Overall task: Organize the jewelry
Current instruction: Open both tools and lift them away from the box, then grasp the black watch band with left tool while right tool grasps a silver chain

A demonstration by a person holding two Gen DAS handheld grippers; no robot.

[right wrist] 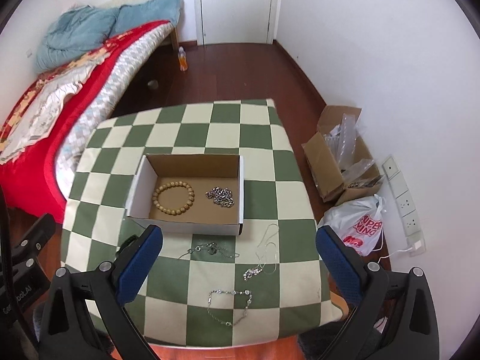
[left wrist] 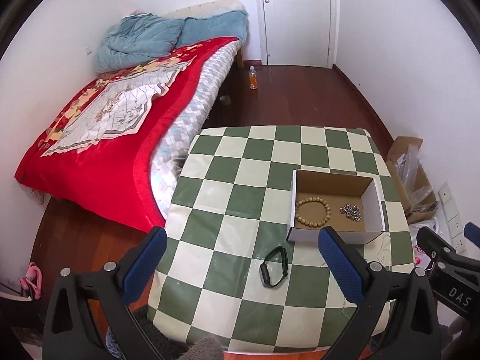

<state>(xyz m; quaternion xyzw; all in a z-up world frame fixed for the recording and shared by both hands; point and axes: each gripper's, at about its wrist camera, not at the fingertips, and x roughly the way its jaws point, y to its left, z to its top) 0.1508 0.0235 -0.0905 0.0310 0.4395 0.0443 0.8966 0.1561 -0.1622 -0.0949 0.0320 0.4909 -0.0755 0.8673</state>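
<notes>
While both pairs of tongs hover above the near edge of the bench [right wrist: 258, 138], each stands wide apart and holds nothing: the left tongs [left wrist: 243, 258] hang over a dark fitness band [left wrist: 274, 267], and the right tongs [right wrist: 240, 258] hang over the loose chains. A green-and-cream checked cloth covers the bench. On it sits an open cardboard box [right wrist: 192, 165], white outside and brown inside. Inside the box a wooden bead bracelet [right wrist: 173, 198] lies to the left, and a bunched silver chain [right wrist: 220, 197] lies to the right, the two apart. Near the box, on the cloth, lie three more pieces: a thin silver chain with ring links [right wrist: 210, 249] just beside the box's near wall, a fine necklace with a sparkling pendant [right wrist: 264, 258] to its right, and a silver link bracelet [right wrist: 231, 306] nearest of all. The fitness band lies left of these, well apart from the box. A bed [left wrist: 99, 162] with a red blanket stands to the left.
</notes>
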